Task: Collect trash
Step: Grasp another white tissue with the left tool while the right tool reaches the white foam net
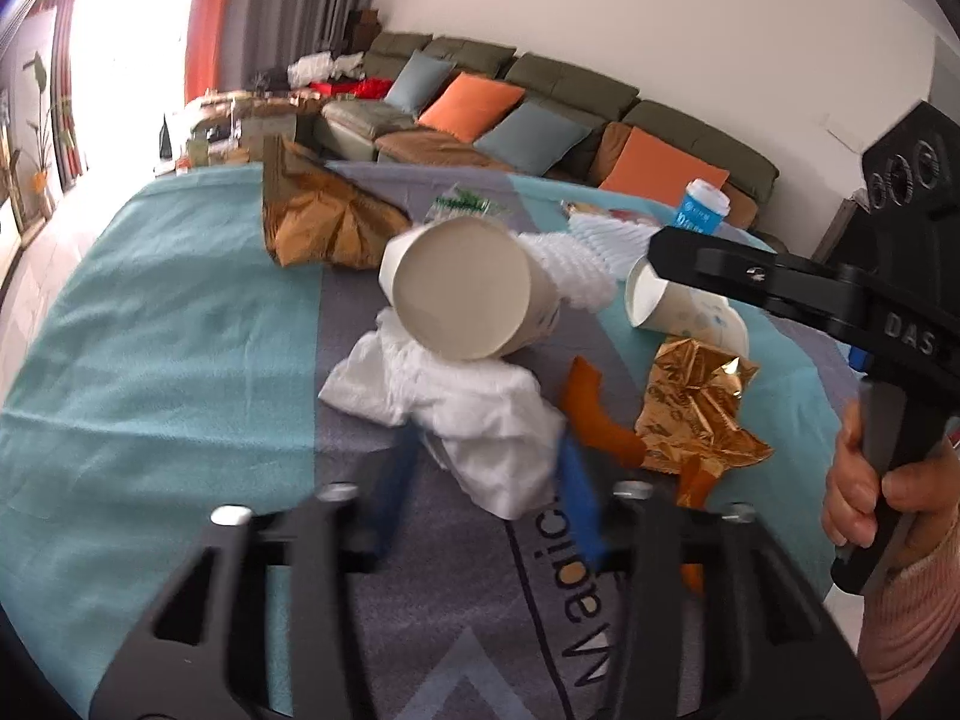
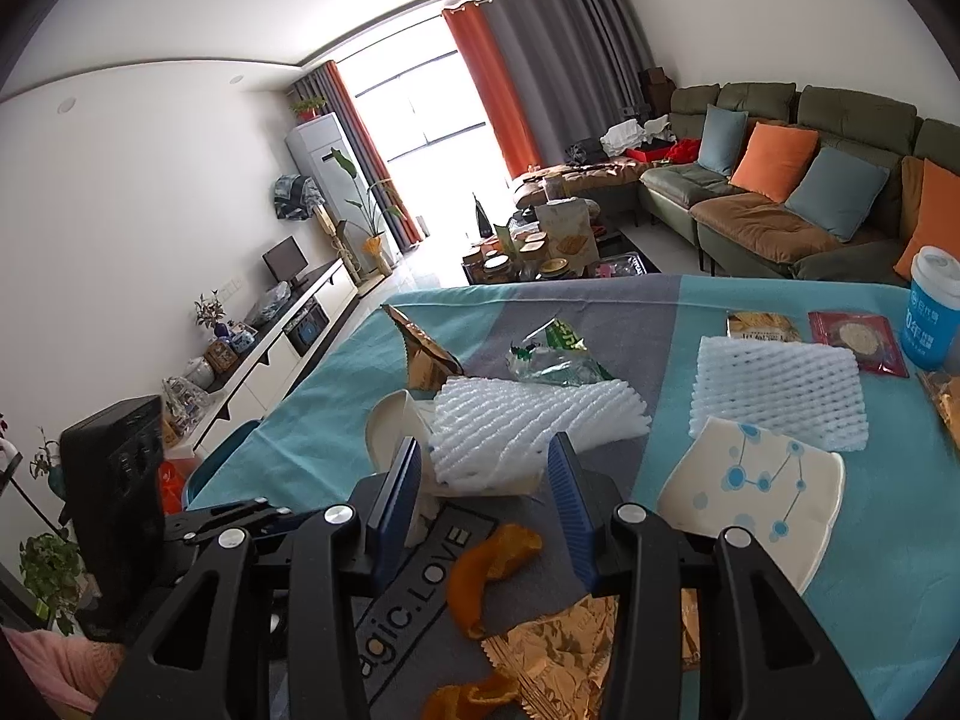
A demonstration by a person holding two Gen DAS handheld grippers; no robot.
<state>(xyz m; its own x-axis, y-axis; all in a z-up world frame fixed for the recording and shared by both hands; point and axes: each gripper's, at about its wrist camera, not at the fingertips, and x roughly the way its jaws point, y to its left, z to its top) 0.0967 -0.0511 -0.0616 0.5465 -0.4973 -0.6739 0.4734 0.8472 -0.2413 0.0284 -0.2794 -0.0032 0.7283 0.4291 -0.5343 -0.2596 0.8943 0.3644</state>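
Observation:
A crumpled white tissue (image 1: 474, 414) lies on the teal and grey tablecloth (image 1: 150, 360) in front of a tipped white paper cup (image 1: 462, 288). My left gripper (image 1: 491, 441) is blurred; its blue pads sit against both sides of the tissue's near end. My right gripper (image 2: 486, 441) hangs open above the cloth with nothing between its pads. Just past its tips are a white foam net (image 2: 516, 426) and the same tipped cup (image 2: 384, 426). A hand (image 1: 858, 480) holds the right tool at the right edge of the left wrist view.
Orange peel (image 2: 486, 570), a gold wrapper (image 2: 558, 654), a flattened dotted cup (image 2: 756, 492), a second foam net (image 2: 780, 396), a green wrapper (image 2: 558, 360), a brown-gold bag (image 2: 426, 354), two flat packets and a blue lidded cup (image 2: 930, 312) litter the table. A sofa stands behind.

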